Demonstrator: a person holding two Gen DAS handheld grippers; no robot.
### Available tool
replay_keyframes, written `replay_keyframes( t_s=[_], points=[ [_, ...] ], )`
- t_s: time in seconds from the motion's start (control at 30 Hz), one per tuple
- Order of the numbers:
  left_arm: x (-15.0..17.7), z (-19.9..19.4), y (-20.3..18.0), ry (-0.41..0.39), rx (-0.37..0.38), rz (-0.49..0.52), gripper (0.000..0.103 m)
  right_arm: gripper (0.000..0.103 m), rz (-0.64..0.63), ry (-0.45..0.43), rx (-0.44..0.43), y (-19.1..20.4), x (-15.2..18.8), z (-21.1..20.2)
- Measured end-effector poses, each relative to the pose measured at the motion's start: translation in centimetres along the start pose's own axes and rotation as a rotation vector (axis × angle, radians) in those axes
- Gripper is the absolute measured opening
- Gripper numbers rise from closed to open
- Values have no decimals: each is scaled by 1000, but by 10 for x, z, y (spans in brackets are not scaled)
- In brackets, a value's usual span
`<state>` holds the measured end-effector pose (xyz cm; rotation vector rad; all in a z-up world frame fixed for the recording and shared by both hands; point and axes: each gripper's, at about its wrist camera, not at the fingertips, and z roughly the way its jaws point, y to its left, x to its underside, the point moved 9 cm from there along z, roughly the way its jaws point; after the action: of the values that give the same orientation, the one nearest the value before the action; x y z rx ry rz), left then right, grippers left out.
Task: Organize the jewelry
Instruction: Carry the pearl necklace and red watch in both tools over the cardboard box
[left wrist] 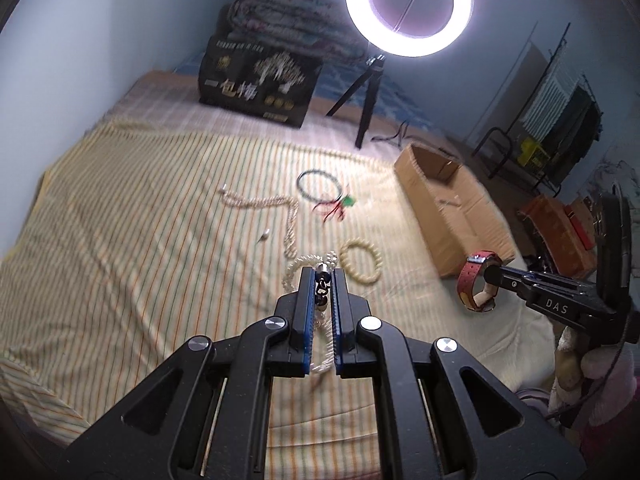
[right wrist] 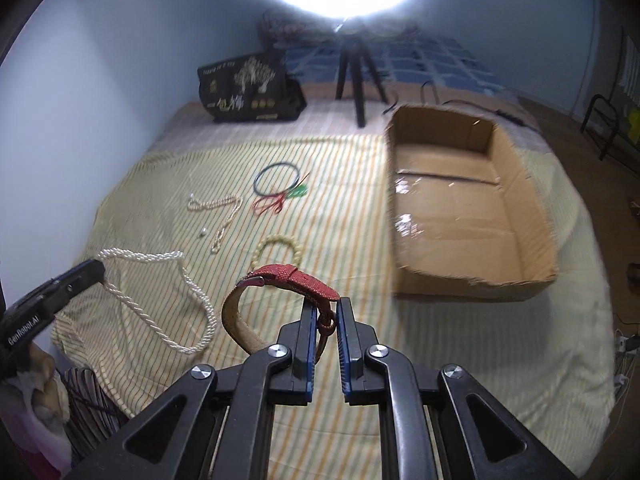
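Left gripper (left wrist: 323, 280) pinches limp pearl rope (right wrist: 160, 300) near clasp, right gripper (right wrist: 325, 307) pinches stiffer red watch strap (right wrist: 296, 280) mid-band; both light, box (right wrist: 460, 208) ahead-right.

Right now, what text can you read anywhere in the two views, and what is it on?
"DAS": on the right gripper body, seen from the left wrist.
"GenRobot.AI": on the left gripper body, seen from the right wrist.
"一包梅": large characters on the black box.
Smaller gold print on that box: too blurred to read.

Red watch strap (right wrist: 298, 280) – yellow-striped sheet (right wrist: 340, 240)
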<state>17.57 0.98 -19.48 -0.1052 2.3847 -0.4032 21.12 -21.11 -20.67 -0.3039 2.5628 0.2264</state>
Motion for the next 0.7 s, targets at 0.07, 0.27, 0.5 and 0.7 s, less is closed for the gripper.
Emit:
replay_keyframes(
  t_s=[0.07,0.27,0.5,0.7],
  points=[
    [-10,-7,-10,-21,17,15,5,7,4,-20,8,-10,-3,-11],
    [-39,-26,-40,-75,67,50,5,7,24,-75,37,-40,-15,-38],
    [-65,-32,-75,-118,117,94,5,7,60,-115,86,-82,-30,-56],
    [-86,-24,-110,-136,167,124,5,7,75,-129,127,-114,-42,-60]
  ],
)
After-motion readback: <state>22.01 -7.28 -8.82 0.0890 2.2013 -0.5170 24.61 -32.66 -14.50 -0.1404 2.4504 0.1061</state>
